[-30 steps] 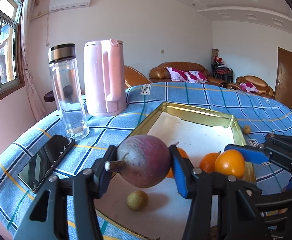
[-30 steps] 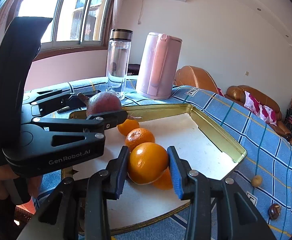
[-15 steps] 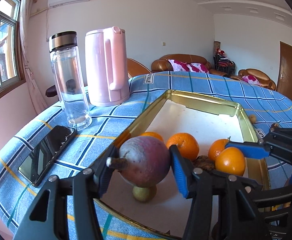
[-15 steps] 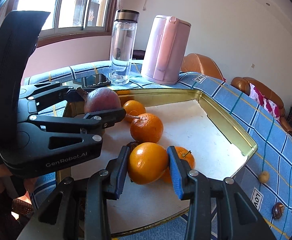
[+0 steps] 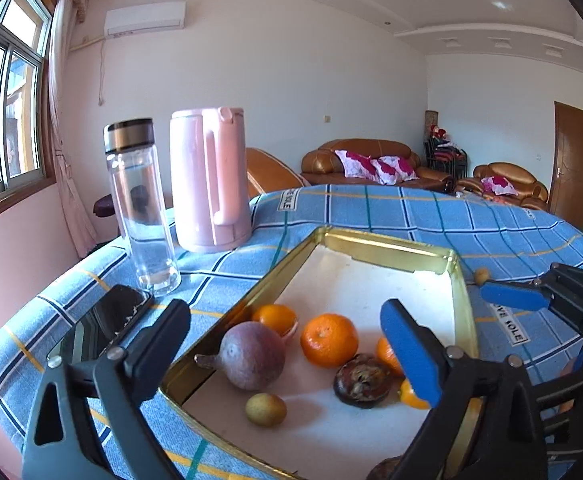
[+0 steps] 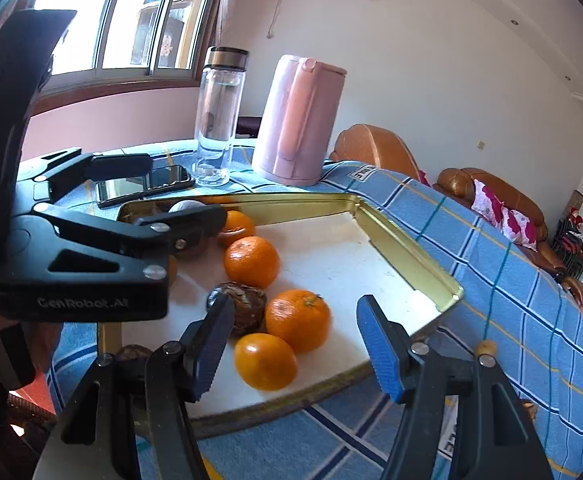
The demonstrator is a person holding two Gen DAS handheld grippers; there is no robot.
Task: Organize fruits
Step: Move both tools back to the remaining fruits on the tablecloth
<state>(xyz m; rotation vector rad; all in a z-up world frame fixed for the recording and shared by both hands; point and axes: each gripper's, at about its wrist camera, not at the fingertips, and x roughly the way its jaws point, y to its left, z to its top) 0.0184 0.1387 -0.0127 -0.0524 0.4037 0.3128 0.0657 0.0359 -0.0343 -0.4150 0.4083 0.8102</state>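
A gold-rimmed tray holds the fruit. In the left wrist view a purple passion fruit lies at the tray's near left, with several oranges, a wrinkled brown fruit and a small green fruit. My left gripper is open and empty above them. In the right wrist view my right gripper is open, with an orange lying on the tray between its fingers, beside another orange and the brown fruit.
A glass bottle, a pink kettle and a phone stand left of the tray on the blue checked cloth. A small fruit lies right of the tray. A brown fruit lies off its near edge.
Both grippers opened. The left one let the purple passion fruit down onto the tray, the right one let its orange down onto the tray. Both pulled back a little.
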